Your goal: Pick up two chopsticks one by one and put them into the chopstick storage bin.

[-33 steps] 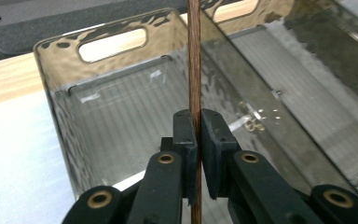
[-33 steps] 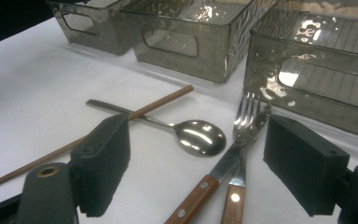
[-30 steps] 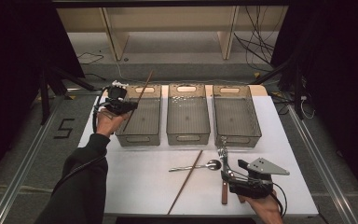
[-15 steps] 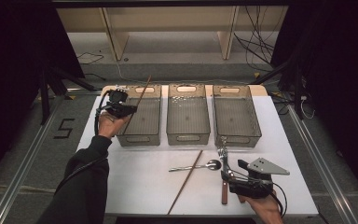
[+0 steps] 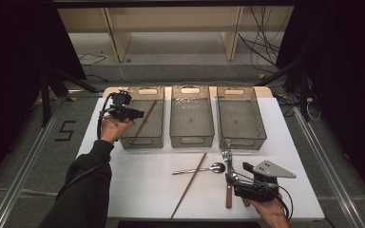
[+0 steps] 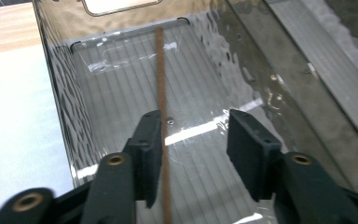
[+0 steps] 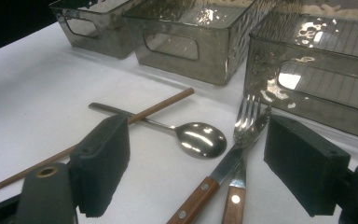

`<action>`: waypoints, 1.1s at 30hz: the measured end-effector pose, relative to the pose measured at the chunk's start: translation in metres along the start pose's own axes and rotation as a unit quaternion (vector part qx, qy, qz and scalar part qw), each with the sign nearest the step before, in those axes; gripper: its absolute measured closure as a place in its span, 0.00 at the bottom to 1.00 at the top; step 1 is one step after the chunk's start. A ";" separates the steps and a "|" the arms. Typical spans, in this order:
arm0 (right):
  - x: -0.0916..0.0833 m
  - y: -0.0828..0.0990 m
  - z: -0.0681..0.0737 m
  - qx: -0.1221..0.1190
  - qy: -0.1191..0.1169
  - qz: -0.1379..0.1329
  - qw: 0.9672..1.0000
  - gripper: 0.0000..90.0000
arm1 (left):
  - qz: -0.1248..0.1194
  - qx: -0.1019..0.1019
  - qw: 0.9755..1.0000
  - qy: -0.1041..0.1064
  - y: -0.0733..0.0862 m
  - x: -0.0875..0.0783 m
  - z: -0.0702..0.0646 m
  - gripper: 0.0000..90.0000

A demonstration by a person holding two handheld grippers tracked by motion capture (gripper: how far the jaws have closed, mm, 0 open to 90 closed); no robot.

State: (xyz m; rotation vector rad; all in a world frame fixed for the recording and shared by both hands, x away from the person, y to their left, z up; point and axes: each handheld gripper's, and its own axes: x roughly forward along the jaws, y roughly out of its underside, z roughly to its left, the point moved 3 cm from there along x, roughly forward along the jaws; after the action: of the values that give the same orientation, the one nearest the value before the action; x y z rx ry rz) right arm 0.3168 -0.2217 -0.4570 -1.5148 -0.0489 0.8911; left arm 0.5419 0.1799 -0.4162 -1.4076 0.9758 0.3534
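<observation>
Brown wooden chopstick (image 6: 160,88) lying lengthwise inside leftmost clear smoked-plastic bin (image 5: 145,140), released. Left tool (image 6: 195,140) above it, jaws just opened, partly apart, gripping nothing. Right tool (image 7: 198,161) wide open and empty over white surface (image 5: 142,185), near second brown chopstick (image 7: 161,107), steel spoon (image 7: 200,138), wooden-handled fork (image 7: 247,121) and knife (image 7: 223,165).

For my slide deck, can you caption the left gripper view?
Left gripper, jaws just opened, above a brown chopstick lying lengthwise in a clear bin.
</observation>
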 end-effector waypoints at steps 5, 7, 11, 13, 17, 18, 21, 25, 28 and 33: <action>-0.001 0.000 0.000 0.001 0.001 -0.001 1.000 0.26 | -0.007 -0.011 1.000 0.014 0.001 -0.015 -0.010 0.43; -0.001 0.000 0.000 0.001 0.001 -0.001 1.000 0.26 | -0.011 -0.007 1.000 0.024 0.004 -0.022 -0.016 0.38; -0.001 0.000 0.000 0.003 0.001 -0.002 1.000 0.26 | -0.012 -0.009 0.999 0.041 0.014 -0.032 -0.029 0.32; -0.001 0.000 0.000 0.002 0.002 -0.003 1.000 0.26 | -0.011 -0.007 0.999 0.047 0.020 -0.036 -0.036 0.29; -0.001 0.000 0.000 0.002 0.003 -0.002 1.000 0.26 | -0.009 -0.001 0.998 0.066 0.033 -0.044 -0.050 0.27; -0.001 0.000 0.000 0.003 0.002 -0.003 1.000 0.26 | -0.010 -0.001 0.998 0.067 0.036 -0.045 -0.054 0.26; -0.001 0.000 0.000 0.001 0.002 -0.003 1.000 0.26 | -0.008 0.006 0.997 0.073 0.046 -0.049 -0.064 0.24; -0.001 -0.001 0.000 0.001 0.002 -0.002 1.000 0.26 | 0.005 0.019 0.996 0.082 0.061 -0.051 -0.076 0.22; -0.001 -0.001 0.000 0.001 0.002 -0.002 1.000 0.26 | 0.018 0.023 0.996 0.083 0.071 -0.048 -0.082 0.21; -0.001 -0.001 0.001 -0.001 0.003 0.000 1.000 0.26 | 0.040 0.040 0.995 0.085 0.085 -0.046 -0.096 0.20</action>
State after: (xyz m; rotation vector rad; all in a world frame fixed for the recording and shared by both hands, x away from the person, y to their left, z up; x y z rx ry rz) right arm 0.3162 -0.2213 -0.4557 -1.5191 -0.0452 0.8853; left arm 0.4187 0.1220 -0.4264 -1.3437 1.1760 0.2531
